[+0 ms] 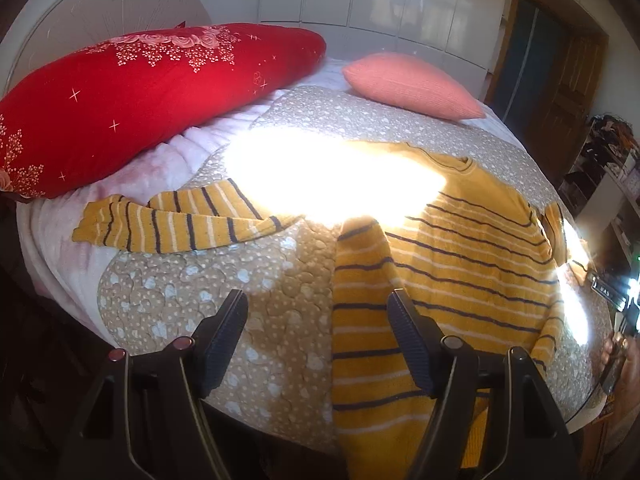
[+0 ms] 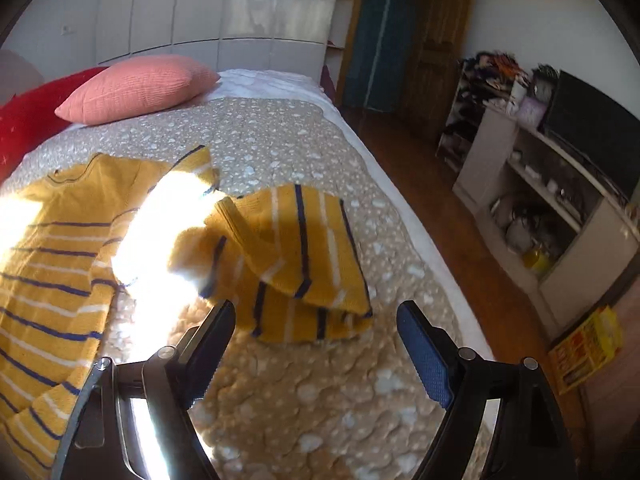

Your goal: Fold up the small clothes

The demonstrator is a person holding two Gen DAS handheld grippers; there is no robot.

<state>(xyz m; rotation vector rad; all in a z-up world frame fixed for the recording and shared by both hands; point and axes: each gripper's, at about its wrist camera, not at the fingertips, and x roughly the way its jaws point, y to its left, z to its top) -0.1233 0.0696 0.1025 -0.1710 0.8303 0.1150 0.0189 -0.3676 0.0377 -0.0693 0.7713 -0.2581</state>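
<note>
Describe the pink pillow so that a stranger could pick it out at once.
Start at the bed with its beige spotted quilt. At its far end lie two pillows side by side. The pink pillow is the smaller, plain ribbed one; the red pillow beside it is larger, with a white floral print.

Little legible from here. A small dark plate at the right edge carries pale letters, too small to make out. Yellow box print: blurred, unreadable.
</note>
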